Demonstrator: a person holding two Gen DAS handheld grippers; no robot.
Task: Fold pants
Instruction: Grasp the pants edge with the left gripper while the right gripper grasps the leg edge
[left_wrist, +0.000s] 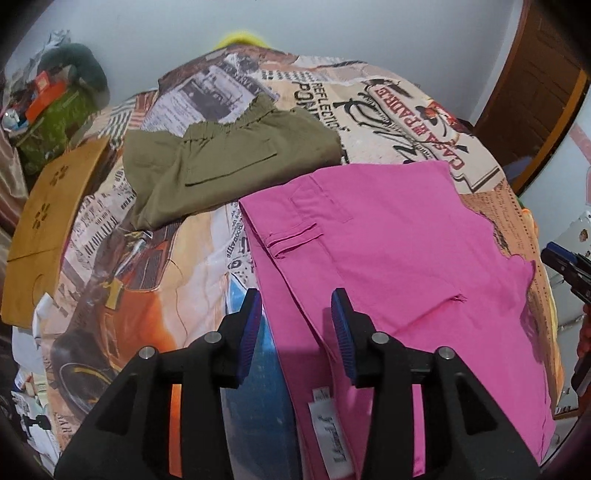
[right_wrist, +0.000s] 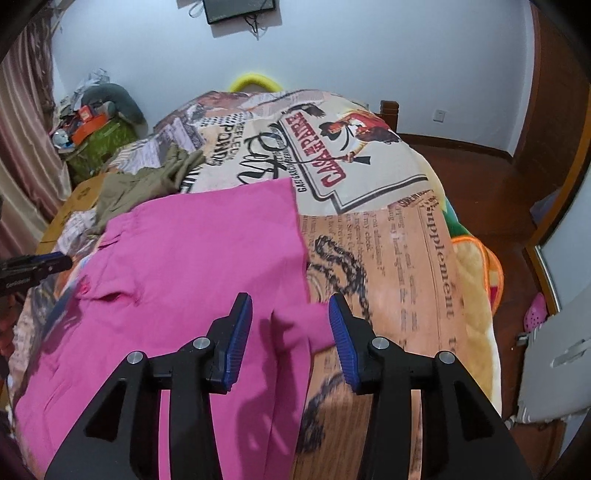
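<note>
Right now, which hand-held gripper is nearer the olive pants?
Left. The left hand-held gripper sits at the pink pants' left edge, the side where the olive pants lie; the right hand-held gripper sits at the opposite edge.

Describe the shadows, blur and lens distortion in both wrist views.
Left wrist view: the open left gripper throws a soft shadow on the pink pants; the olive pants look slightly soft; the fisheye bows the bed. Right wrist view: the open right gripper shadows the pink fabric; the bedspread text stays legible; dark corners.
</note>
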